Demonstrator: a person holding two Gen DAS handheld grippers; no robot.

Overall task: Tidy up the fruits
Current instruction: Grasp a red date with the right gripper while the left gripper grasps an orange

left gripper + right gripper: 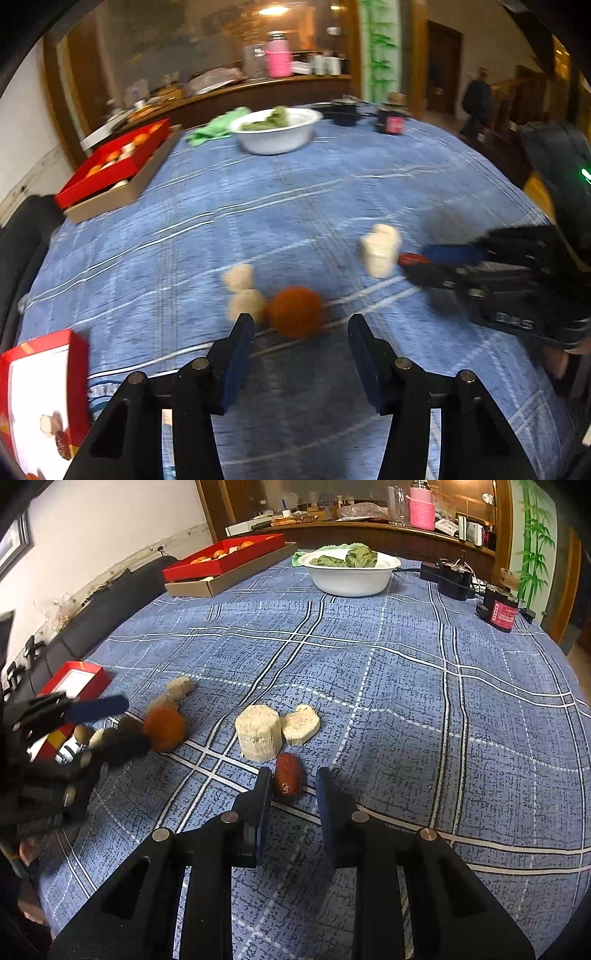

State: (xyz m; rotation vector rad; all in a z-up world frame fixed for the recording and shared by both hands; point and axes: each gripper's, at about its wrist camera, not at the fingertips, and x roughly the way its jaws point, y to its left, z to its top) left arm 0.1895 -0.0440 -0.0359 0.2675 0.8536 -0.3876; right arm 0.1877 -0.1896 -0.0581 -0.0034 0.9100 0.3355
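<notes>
Your right gripper (291,781) has its jaws drawn close around a red date (287,777) lying on the blue checked cloth (406,701). The left pad seems to touch the date's side, while a sliver of cloth shows between the date and the right pad, so you cannot tell whether it is truly pinched. The date sits at the very tips, its far end poking out beyond them. Just past it stands a pale loofah chunk (258,734), with a flatter slice (300,723) leaning beside it on the right.

Your left gripper (301,326) is spread, with nothing pressed between the pads. A brown ball (294,311) lies on the cloth just ahead of the gap, nearer the left pad and not gripped. Two pale lumps (242,291) sit touching the ball's left side; the view there is blurred.

Further out, a red box (79,679) lies at the left edge of the table. At the far left, a red tray (225,555) holding orange fruit rests on a cardboard tray (229,579). A white bowl (349,578) of green leaves stands at the far middle, with a dark jar (500,611) off to its right.
</notes>
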